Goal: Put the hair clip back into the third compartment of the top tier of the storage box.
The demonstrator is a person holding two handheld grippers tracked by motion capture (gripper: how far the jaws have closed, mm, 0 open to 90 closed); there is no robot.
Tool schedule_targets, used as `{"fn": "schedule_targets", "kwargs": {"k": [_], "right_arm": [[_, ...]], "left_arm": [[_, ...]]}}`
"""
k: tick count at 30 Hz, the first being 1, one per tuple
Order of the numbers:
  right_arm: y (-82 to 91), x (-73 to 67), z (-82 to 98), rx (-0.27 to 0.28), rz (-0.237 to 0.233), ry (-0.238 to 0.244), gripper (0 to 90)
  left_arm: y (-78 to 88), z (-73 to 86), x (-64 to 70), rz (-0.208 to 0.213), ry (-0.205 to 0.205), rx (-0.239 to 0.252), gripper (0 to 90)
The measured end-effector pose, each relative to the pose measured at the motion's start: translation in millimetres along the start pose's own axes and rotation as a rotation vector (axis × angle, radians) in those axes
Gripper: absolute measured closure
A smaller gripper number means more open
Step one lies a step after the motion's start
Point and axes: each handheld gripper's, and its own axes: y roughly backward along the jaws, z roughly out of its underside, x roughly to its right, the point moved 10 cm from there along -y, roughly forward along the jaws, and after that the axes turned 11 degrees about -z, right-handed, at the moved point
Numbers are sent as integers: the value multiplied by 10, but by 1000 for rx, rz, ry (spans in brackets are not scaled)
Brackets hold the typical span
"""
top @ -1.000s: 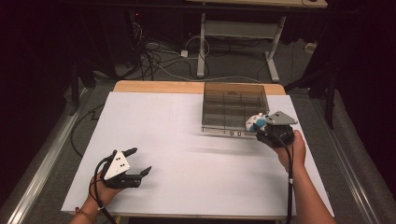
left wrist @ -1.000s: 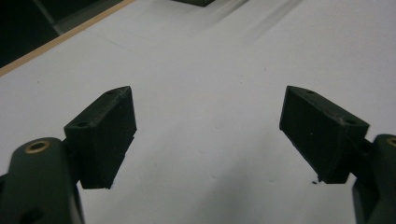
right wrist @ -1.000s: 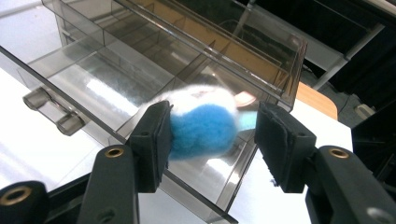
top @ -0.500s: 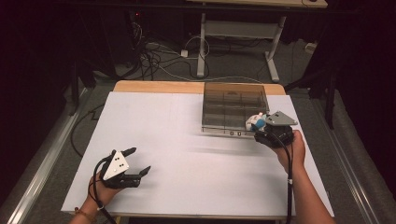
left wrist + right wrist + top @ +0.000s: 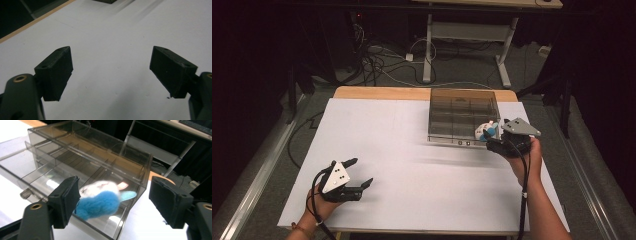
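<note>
I am holding my right gripper (image 5: 490, 140) at the right of the high view, at the near right corner of the clear smoke-tinted compartment box (image 5: 462, 102), and its jaws are standing wide apart with nothing clamped between them. In the right gripper view the soft toy (image 5: 102, 200), a small plush with a blue body and a white head, is lying just past my left jaw, in the lower middle of the frame. Its long axis is running roughly left to right across that frame, with the blue body toward the lower left and a pale blue ear and a pinkish ear pointing to the right. It is sitting on or in the box's near right corner cell; through the clear plastic I cannot tell whether it is resting on a lid or down inside. Whether my left jaw is touching its fur I cannot tell either. The other cells of the box, divided by thin clear walls, are running back toward the upper left of that frame.

My left gripper (image 5: 353, 174) is hovering low over the white table (image 5: 412, 150) at the lower left of the high view, well apart from the box. In the left gripper view its two black jaws are spread wide, with bare white tabletop between them.
</note>
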Motion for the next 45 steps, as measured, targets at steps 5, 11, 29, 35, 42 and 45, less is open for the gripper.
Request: {"fn": "schedule_targets", "kwargs": {"k": [5,11,29,35,42,45], "right_arm": [[23,32,-26,33,1,-38,160],[31,28,-35,52,-10,-59,154],[170,-16,-109,106,10,-58,159],[235,-63,-129,124,2,-40,160],[280,-107,-115,131,-10,-31,161],[321,-133,-118,137,-7,-26,161]], "left_arm": [[2,2,-7,-3,2,0,181],[2,6,-6,-2,-3,-2,181],[13,2,-3,-4,-8,1,200],[6,6,9,1,-12,-3,200],[-6,7,26,5,-20,-8,200],[-9,5,36,6,-23,-8,200]]}}
